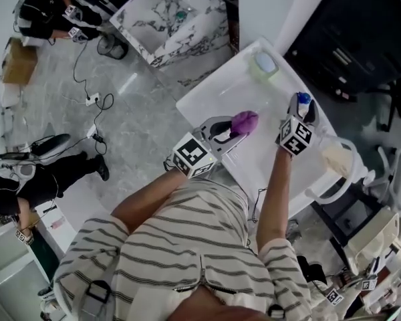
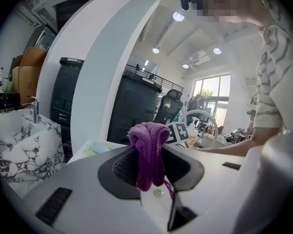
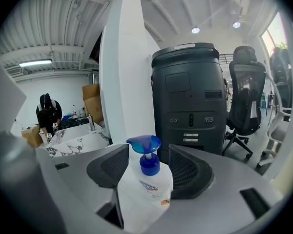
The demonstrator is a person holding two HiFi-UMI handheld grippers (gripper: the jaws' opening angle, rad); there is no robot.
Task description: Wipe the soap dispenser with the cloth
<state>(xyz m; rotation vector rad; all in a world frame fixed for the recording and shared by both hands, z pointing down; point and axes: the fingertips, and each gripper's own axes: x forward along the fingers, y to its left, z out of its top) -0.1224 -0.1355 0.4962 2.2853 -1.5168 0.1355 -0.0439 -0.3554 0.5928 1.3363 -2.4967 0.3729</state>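
We count two tongs, one cloth, one soap dispenser and one table. The left tongs are clamped on the purple cloth, which bunches above their tips and hangs down between them. The right tongs stand wide apart around the soap dispenser. Its blue pump rises between them with a gap on each side, and we see no pad pressing on it. The dispenser stands upright on the white table, close to its right edge. The cloth is held over the near left part, apart from the dispenser, with bare table top between them. One small pale green object lies near the far corner, well apart from both. The far left part of the table is bare, and grey floor lies beyond the left edge.
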